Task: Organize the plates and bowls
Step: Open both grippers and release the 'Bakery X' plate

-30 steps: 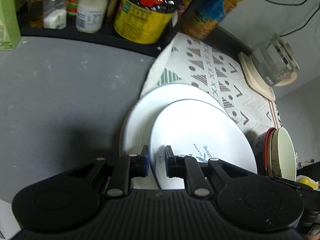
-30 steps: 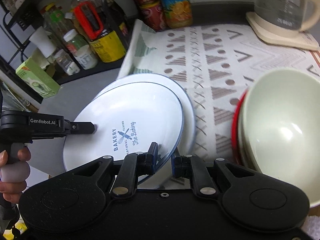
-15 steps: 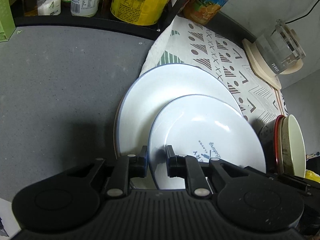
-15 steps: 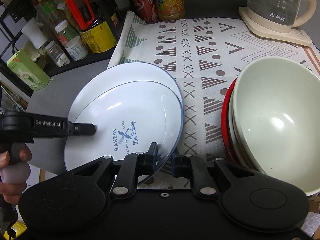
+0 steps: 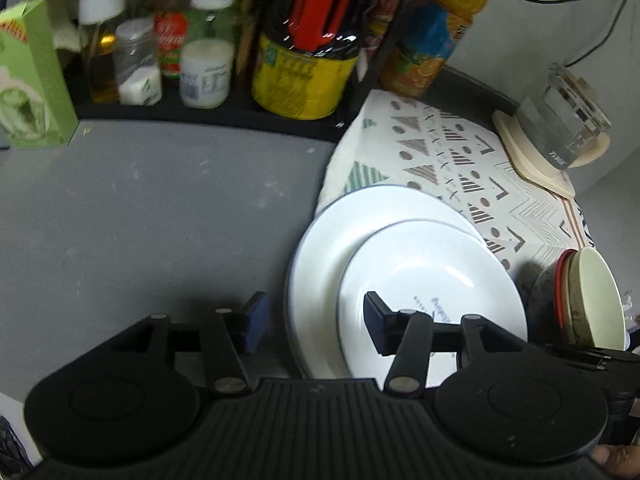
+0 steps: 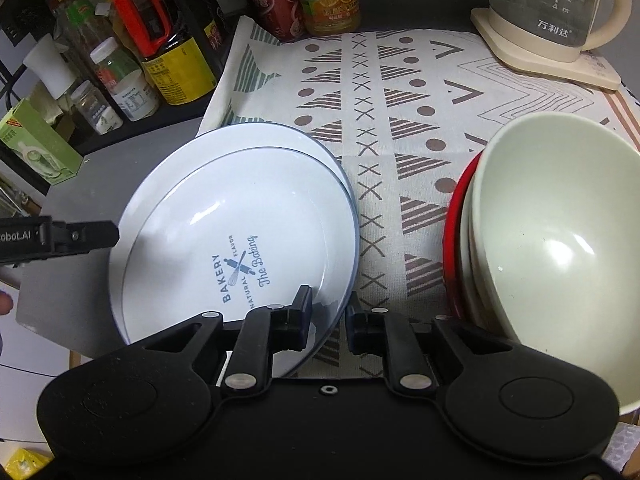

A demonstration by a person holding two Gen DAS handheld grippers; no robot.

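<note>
A white plate printed "BAKERY" (image 6: 240, 240) lies on a larger white plate (image 6: 224, 140) at the left edge of the patterned cloth. My right gripper (image 6: 329, 314) is shut on the printed plate's near rim. In the left wrist view my left gripper (image 5: 316, 320) is open wide, its fingers either side of the rims of both plates (image 5: 432, 280) without touching them. A cream bowl (image 6: 560, 240) sits stacked in other bowls, the outermost red (image 6: 456, 220), to the right of the plates.
A glass kettle (image 6: 560, 0) on its base stands at the back right of the cloth (image 6: 400, 80). Bottles and jars (image 6: 172, 60) fill a black rack at back left, beside a green box (image 6: 36, 140). Grey counter (image 5: 160, 220) stretches left of the plates.
My left gripper has opened and let go of the printed plate, which now rests lower on the big plate. The right gripper keeps its hold.
</note>
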